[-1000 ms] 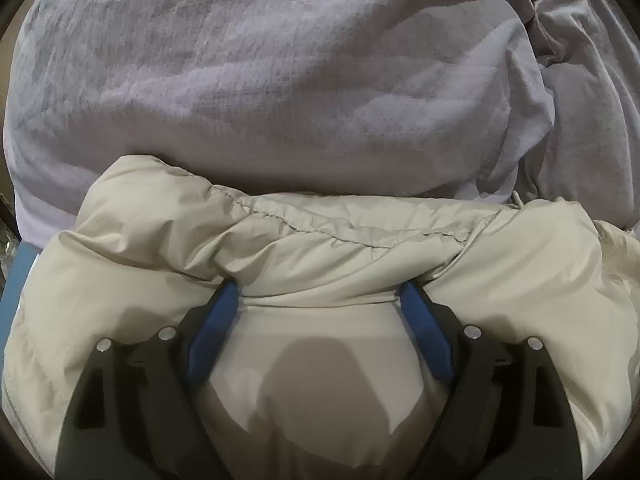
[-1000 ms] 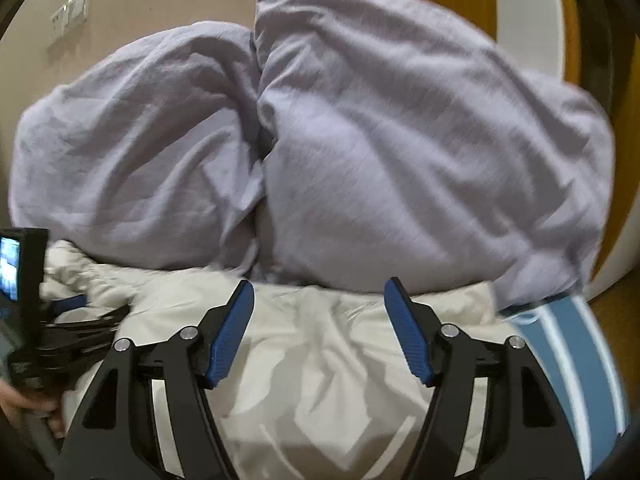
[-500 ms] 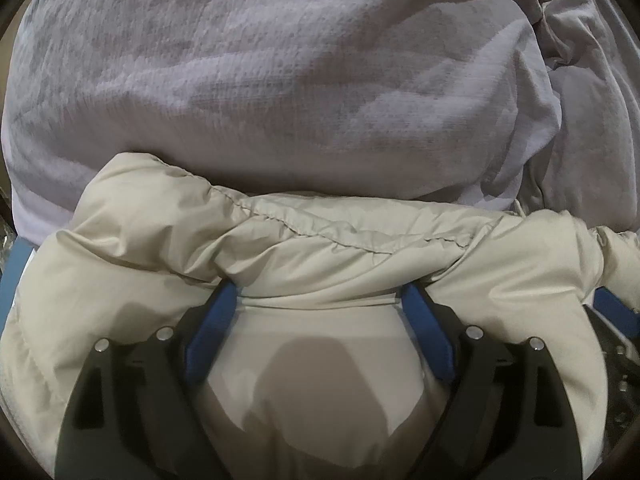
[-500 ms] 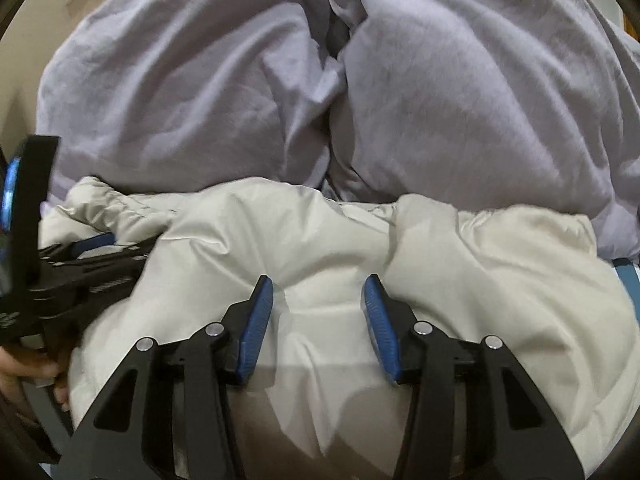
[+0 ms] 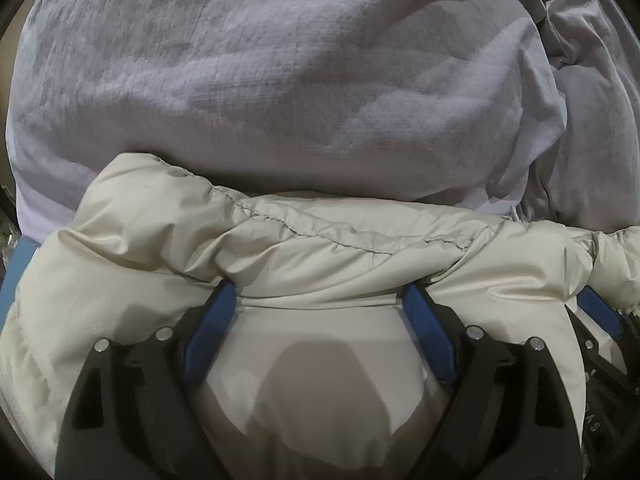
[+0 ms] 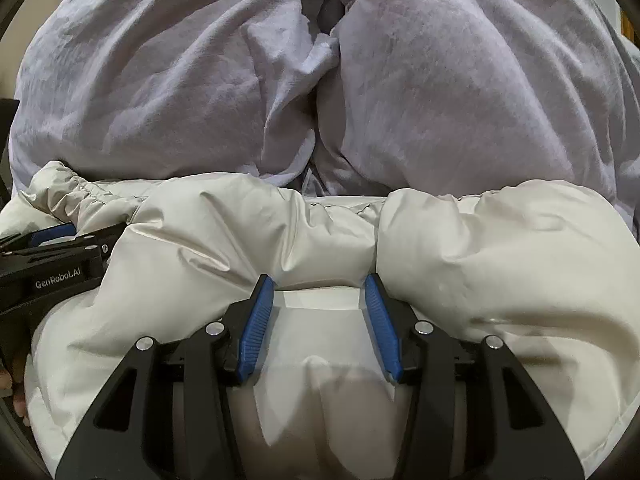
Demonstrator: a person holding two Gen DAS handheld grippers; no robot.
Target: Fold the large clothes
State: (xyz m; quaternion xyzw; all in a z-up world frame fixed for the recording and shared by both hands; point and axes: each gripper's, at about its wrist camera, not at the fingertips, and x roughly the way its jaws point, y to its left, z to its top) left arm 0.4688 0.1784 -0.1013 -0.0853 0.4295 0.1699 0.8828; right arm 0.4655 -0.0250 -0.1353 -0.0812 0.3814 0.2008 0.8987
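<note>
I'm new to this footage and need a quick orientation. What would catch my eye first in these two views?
The puffy cream jacket fills the lower half of both views, bunched into shiny folds. Both grippers are pushed into it: the left gripper with jaws wide, the right gripper with a fold between its blue pads. Behind the jacket a crumpled lavender duvet fills the upper half.

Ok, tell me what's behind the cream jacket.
A crumpled lilac duvet is heaped right behind the jacket, filling most of both views. Whatever lies under the jacket and duvet is covered.
</note>
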